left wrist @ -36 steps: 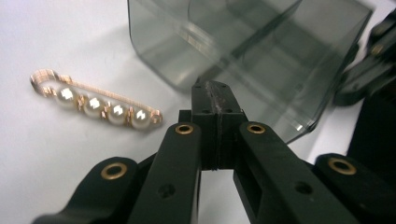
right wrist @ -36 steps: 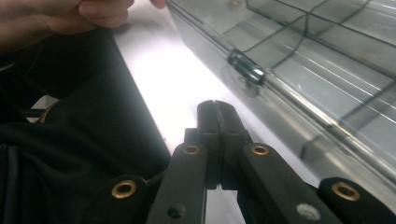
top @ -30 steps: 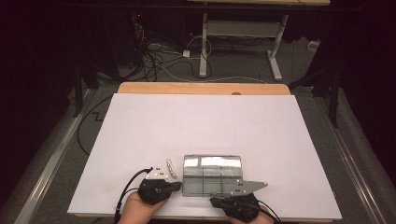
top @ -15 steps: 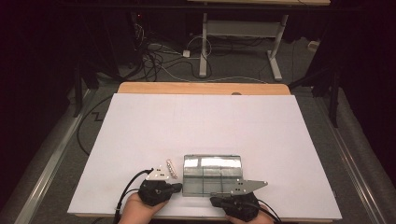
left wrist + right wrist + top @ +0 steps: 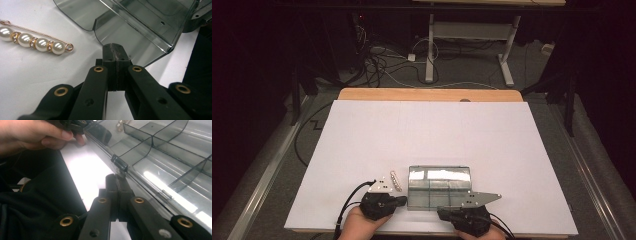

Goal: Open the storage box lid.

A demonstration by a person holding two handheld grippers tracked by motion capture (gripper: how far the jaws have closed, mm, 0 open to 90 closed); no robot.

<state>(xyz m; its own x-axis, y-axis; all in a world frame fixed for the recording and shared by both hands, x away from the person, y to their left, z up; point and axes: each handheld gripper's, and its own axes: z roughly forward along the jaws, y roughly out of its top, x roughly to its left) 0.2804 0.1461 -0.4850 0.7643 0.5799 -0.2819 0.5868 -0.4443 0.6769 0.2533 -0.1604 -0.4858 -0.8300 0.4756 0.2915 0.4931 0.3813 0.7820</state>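
A smoky clear plastic organizer box (image 5: 439, 186) with divided compartments (image 5: 162, 157) lies near the table's front edge. A gold pin with several pearls (image 5: 395, 181) rests on the white surface just left of it, close up in the left gripper view (image 5: 35, 41). My left gripper (image 5: 403, 201) is shut with nothing between its jaws, its tip (image 5: 116, 47) at the box's curved left edge (image 5: 140, 22). My right gripper (image 5: 442, 212) is shut too and holds nothing. Its tip (image 5: 117, 178) sits against a small clasp (image 5: 120, 165) on the box's near side.
The white table (image 5: 432, 135) stretches away beyond the box, with a wooden strip (image 5: 427, 94) along its far edge. Cables and desk legs (image 5: 432, 50) lie on the dark floor behind. A person's hand (image 5: 32, 135) holds the left gripper beside a dark sleeve.
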